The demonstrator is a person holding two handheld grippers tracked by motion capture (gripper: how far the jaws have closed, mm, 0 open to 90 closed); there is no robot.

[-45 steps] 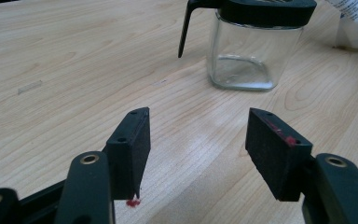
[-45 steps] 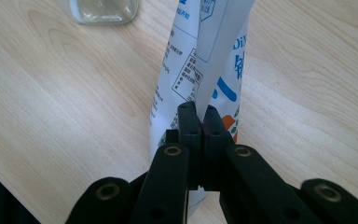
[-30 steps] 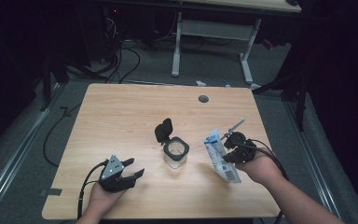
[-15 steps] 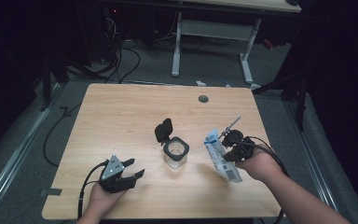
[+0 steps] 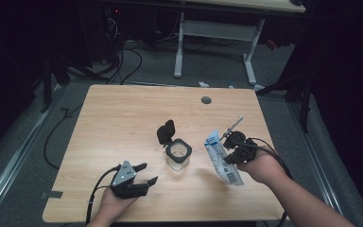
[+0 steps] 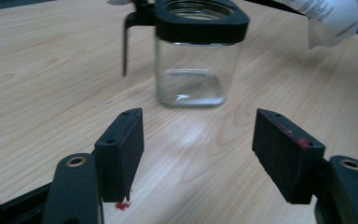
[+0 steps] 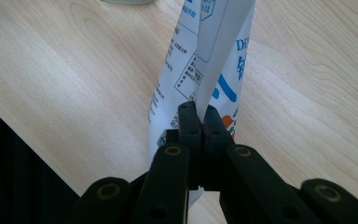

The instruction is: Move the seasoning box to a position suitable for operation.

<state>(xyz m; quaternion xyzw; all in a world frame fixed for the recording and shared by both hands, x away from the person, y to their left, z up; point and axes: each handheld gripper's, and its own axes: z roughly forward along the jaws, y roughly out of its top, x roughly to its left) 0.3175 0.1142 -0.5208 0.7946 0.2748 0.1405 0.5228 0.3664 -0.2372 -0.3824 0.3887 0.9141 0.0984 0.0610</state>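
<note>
High view: one wooden table [image 5: 123,123], one clear square jar [image 5: 178,156] with its black lid hinged open, one white-and-blue printed packet [image 5: 222,158]. Right gripper [image 7: 199,122] pinches the packet's edge. Left gripper [image 6: 198,149], jaws apart, faces the jar just ahead.

Jaws pressed together on white printed packet [image 7: 200,60] above wooden table [image 7: 74,70].

Lab or recording workspace, dim. Wooden bench [image 5: 123,123] on grey carpeted floor [image 5: 208,71]; cables [image 5: 123,52] lie loose on the floor well beyond the hand-held grippers; metal-legged desk frame [image 5: 215,42] stands behind the bench.
</note>
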